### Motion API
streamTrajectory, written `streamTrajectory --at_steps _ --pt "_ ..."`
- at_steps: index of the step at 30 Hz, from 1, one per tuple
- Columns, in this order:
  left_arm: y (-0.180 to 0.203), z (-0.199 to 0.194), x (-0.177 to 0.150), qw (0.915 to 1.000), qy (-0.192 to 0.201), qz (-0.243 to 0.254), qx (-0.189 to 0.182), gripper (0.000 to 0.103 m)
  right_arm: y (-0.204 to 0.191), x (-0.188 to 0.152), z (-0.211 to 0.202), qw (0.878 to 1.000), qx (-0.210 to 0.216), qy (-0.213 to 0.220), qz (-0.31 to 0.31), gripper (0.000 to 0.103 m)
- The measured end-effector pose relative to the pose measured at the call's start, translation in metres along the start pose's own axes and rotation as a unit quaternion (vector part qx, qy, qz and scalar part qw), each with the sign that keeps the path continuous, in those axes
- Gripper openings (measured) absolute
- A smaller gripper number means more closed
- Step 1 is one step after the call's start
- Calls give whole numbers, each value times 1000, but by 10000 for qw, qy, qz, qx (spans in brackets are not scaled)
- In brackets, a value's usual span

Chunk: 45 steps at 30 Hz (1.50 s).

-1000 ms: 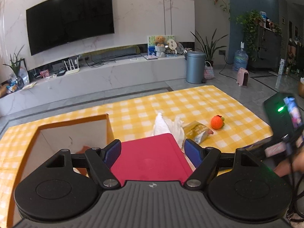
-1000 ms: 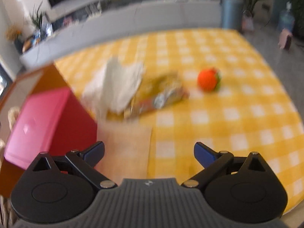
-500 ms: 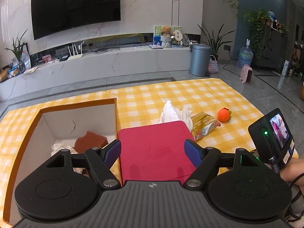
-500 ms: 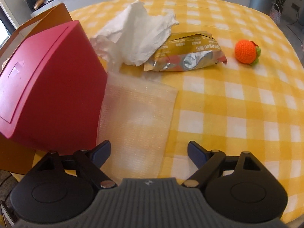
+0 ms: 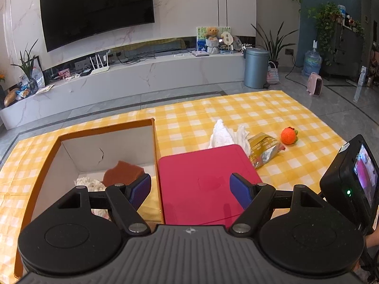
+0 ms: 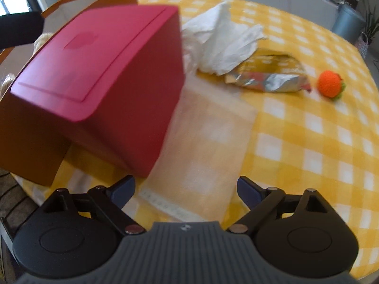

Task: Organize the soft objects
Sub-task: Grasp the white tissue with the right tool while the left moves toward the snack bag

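Mesh pouch (image 6: 203, 142) is nearing my right gripper (image 6: 186, 187), jaws opening wide around nothing; left gripper (image 5: 190, 188) is idling wide, empty.

The desk (image 5: 272, 108) wears a yellow-and-white checked cloth. At centre sits a plain crimson bin (image 5: 206, 179); left of it an orange-edged box (image 5: 35, 165) with white inner walls holds a rust-brown piece (image 5: 123, 172) and cream fluff (image 5: 88, 182). To the right lie white tissue (image 6: 222, 45), a gold-and-silver packet (image 6: 267, 75), an orange knitted ball (image 6: 329, 84) with green trim, and a pale translucent bag (image 6: 208, 142).
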State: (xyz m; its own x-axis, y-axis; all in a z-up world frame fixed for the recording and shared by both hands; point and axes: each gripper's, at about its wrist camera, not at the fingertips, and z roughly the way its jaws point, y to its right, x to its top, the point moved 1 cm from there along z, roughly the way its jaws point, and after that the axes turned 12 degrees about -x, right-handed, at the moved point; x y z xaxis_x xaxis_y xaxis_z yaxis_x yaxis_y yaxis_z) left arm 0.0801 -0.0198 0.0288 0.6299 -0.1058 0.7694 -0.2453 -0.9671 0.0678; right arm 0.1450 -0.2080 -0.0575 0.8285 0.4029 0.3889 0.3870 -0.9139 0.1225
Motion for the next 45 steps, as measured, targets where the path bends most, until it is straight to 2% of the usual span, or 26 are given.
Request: streamTrajectory --at_steps 5,7,12,13,14,16,19,20,28,32,39,41,45 --pt "1 2 -2 10000 -68 21 8 89 -14 -2 4 9993 -169 -2 -321 89" --pt "2 1 -2 10000 -73 56 -5 89 -17 -3 5 9982 -363 112 -464 77" --pt "6 2 -2 9998 -100 191 -33 89 -7 -5 0 9989 -233 138 -388 55" --pt "6 1 -2 9997 -98 236 -13 89 -3 -5 0 9991 -221 119 -327 46" --pt "6 1 -2 9996 -84 255 33 89 2 -5 0 9993 -255 110 -259 41" --pt "4 -1 -3 9996 -64 242 117 89 13 -5 0 9993 -365 68 -81 17" --pt "4 -3 -3 9997 -72 211 120 89 29 -7 0 9983 -545 3 204 12" --pt "5 -4 -2 9997 -51 227 116 89 34 -7 -2 9979 -609 9 235 7" --pt "28 -4 6 9984 -116 538 -95 89 65 -7 -50 9929 -536 852 632 6" --pt "48 0 10 9962 -239 821 -186 89 92 -10 -73 9855 -586 1232 1005 6" --pt "84 18 22 9903 -523 1139 -595 89 135 -27 -90 9686 -681 1567 1806 6" --pt "99 23 26 9860 -604 1361 -756 89 143 -32 -93 9627 -679 1684 2007 6" --pt "130 38 35 9702 -549 2055 -1160 90 165 -37 -95 9454 -788 1846 2568 6"
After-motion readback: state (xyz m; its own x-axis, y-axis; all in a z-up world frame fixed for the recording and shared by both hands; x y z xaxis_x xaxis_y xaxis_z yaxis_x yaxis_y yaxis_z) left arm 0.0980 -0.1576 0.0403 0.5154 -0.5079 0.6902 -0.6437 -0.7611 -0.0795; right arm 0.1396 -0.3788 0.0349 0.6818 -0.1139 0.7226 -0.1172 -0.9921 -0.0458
